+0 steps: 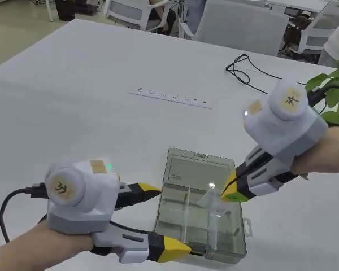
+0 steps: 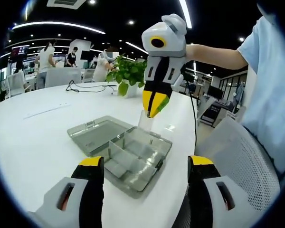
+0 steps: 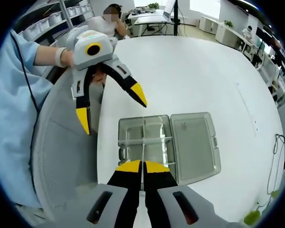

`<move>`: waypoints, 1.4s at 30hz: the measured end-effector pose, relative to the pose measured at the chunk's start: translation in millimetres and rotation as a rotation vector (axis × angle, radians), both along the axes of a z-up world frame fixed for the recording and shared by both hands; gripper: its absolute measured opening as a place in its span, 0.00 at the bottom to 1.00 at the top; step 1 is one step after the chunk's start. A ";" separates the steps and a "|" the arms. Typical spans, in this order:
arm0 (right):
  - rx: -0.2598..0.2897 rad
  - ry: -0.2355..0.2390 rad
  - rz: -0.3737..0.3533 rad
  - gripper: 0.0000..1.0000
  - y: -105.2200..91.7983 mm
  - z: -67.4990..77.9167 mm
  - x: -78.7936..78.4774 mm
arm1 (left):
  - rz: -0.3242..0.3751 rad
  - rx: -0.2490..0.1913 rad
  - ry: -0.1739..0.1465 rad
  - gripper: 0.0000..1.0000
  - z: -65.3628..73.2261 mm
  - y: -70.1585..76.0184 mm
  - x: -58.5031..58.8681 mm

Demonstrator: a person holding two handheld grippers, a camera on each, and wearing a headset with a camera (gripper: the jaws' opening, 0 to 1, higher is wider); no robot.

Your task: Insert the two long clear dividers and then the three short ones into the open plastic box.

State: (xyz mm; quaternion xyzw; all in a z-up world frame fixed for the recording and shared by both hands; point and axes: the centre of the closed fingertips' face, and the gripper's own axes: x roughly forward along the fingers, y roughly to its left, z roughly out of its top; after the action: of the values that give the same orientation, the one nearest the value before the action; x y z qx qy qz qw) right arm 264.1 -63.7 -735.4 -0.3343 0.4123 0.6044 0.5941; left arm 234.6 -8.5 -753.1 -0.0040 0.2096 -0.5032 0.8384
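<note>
The open clear plastic box (image 1: 183, 226) lies near the table's front edge, its lid (image 1: 199, 167) folded back flat. Clear dividers stand inside it and split it into compartments. My right gripper (image 1: 233, 192) is shut on a clear divider (image 1: 213, 210) that hangs from its tips down into the right part of the box. In the right gripper view that divider (image 3: 143, 142) shows edge-on over the box (image 3: 133, 128), ahead of the shut right gripper (image 3: 142, 167). My left gripper (image 1: 165, 219) is open, its fingers straddling the box's left end with nothing held.
A black cable (image 1: 246, 68) and a green plant (image 1: 333, 84) sit at the far right of the white table (image 1: 73, 101). A thin strip (image 1: 169, 97) lies mid-table. Office chairs (image 1: 237, 25) stand behind the table. A chair (image 2: 237, 152) is close to the front edge.
</note>
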 end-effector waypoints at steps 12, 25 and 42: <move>-0.023 0.005 0.031 0.02 5.8 -9.4 3.5 | 0.083 0.040 0.019 0.96 -9.3 15.1 7.4; -0.050 0.013 0.061 0.03 4.2 -17.9 8.5 | 0.104 0.052 0.040 1.00 -13.6 24.0 8.1; -0.068 0.008 0.090 0.02 10.6 -25.8 5.8 | 0.098 0.040 0.056 0.96 -14.8 22.7 4.0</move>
State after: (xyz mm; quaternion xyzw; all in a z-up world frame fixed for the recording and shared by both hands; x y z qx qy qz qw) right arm 269.9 -53.0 -761.3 -0.3700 0.4194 0.6176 0.5530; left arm 238.6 14.2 -767.9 -0.0115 0.2428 -0.4567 0.8558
